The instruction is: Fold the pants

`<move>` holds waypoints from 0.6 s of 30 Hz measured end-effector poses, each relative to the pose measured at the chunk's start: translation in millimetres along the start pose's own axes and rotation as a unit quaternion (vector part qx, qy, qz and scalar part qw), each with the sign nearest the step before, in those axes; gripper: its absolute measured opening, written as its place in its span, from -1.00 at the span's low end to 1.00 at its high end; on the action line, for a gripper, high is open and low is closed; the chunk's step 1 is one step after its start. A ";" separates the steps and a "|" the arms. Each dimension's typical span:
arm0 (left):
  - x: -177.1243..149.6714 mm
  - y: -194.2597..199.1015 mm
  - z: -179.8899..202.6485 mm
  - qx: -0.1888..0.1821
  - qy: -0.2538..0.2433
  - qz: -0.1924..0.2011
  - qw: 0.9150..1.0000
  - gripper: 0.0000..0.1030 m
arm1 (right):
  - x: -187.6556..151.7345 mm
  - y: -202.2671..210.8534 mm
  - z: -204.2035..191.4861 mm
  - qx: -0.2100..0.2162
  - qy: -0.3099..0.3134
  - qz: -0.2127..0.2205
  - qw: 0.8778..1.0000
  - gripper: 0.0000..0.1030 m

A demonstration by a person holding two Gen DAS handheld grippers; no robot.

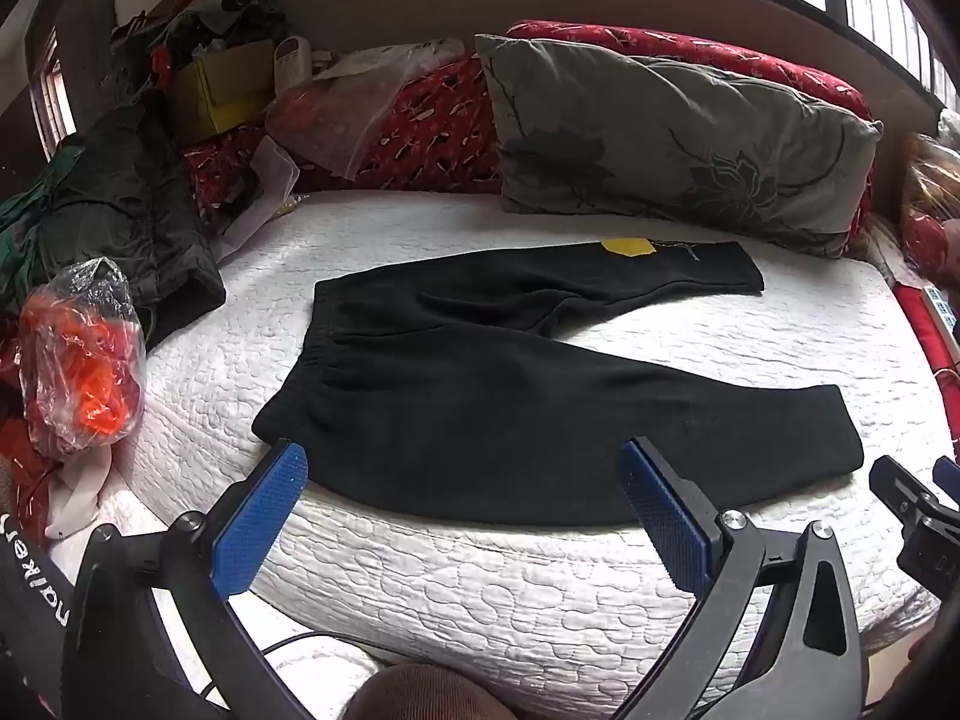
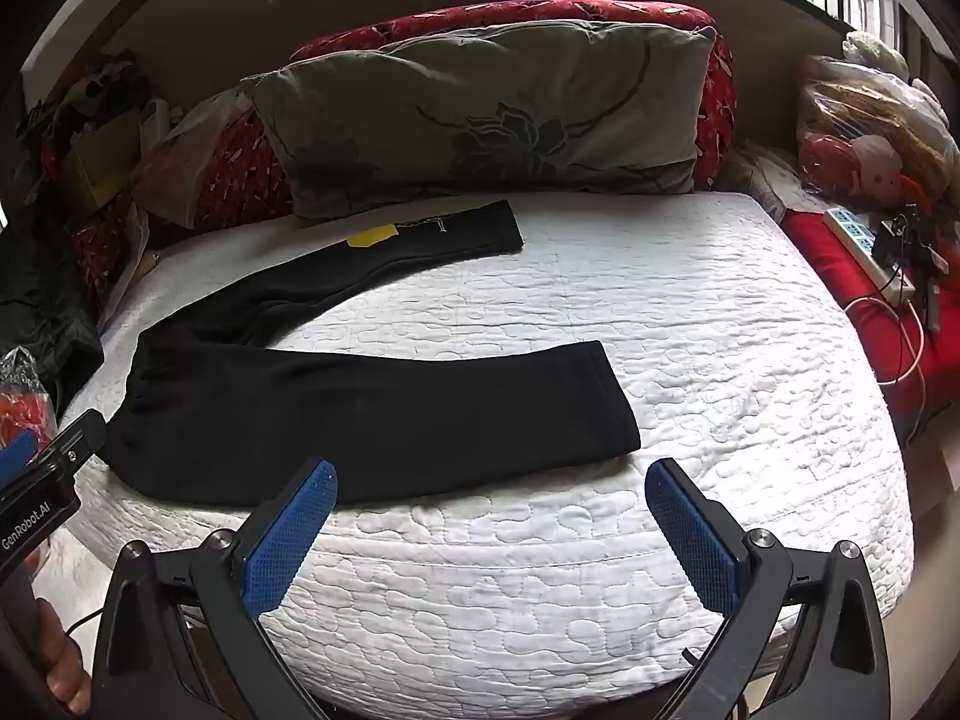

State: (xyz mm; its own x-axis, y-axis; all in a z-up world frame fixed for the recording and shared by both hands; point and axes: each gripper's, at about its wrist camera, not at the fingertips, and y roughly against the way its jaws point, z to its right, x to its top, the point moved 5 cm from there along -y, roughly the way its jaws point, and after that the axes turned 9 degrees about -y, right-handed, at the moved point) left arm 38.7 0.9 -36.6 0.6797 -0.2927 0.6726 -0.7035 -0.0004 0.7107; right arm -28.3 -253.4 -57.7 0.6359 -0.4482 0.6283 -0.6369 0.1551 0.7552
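Note:
Black pants [image 1: 480, 396] lie flat on the white quilted mattress [image 1: 480, 588], waistband to the left, both legs spread apart to the right. The far leg carries a yellow patch [image 1: 627, 246]. The pants also show in the right wrist view [image 2: 372, 420]. My left gripper [image 1: 462, 462] is open and empty, just above the near edge of the near leg. My right gripper [image 2: 489, 480] is open and empty, near the cuff of the near leg at the mattress front. The right gripper's tip shows in the left wrist view [image 1: 918, 498].
A grey flowered pillow [image 1: 678, 138] leans on red bedding [image 1: 438, 120] at the back. Dark clothes [image 1: 120, 210] and a plastic bag with orange contents [image 1: 84, 360] lie at the left. A power strip [image 2: 864, 246] with cables lies on red cloth at the right.

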 end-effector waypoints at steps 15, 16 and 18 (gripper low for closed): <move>-32.3 -11.8 -12.1 -0.004 0.023 -0.032 0.999 1.00 | -14.0 4.6 -11.1 0.003 0.024 0.014 1.000 1.00; -33.0 -11.6 -13.6 -0.005 0.025 -0.032 0.999 1.00 | -15.0 4.1 -11.4 0.001 0.026 0.013 1.000 1.00; -33.5 -11.8 -14.6 -0.005 0.029 -0.034 0.999 1.00 | -16.0 2.8 -11.7 0.000 0.026 0.009 1.000 1.00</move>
State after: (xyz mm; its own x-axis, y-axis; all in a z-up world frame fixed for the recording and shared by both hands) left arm 27.3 24.6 -64.5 0.7362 -0.2368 0.6339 -0.6540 -0.0080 0.7565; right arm -35.2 -235.5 -63.4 0.6463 -0.3998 0.6500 -0.6480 0.1623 0.7441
